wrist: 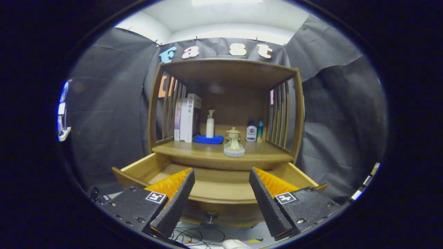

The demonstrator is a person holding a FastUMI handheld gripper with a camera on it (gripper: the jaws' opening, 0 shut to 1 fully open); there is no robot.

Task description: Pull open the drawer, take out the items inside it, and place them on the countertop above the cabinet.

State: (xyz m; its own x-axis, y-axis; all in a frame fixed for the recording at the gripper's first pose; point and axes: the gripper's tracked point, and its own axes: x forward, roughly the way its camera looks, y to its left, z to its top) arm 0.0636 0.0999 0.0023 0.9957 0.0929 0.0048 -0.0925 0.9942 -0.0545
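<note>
- The tool (221, 180) hangs with fingers spread wide, gripping nothing, just above the pulled-out drawer (221, 192).
- On the surface (207, 148) beyond: books (188, 117), pump bottle (210, 123), blue cloth (208, 139), lidded jar (234, 141).

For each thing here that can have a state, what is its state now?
Drawer: pulled open, its visible floor bare.
Gripper: open, fingers apart, holding nothing, above the drawer.
Lidded ceramic jar: lid on, upright on the countertop.
Pump bottle: upright.
Books: standing upright.
Blue cloth: folded.

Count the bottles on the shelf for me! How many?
3. A white pump bottle stands behind the blue cloth; a small white bottle and a teal bottle stand together by the right slats. More may hide behind the books.
</note>
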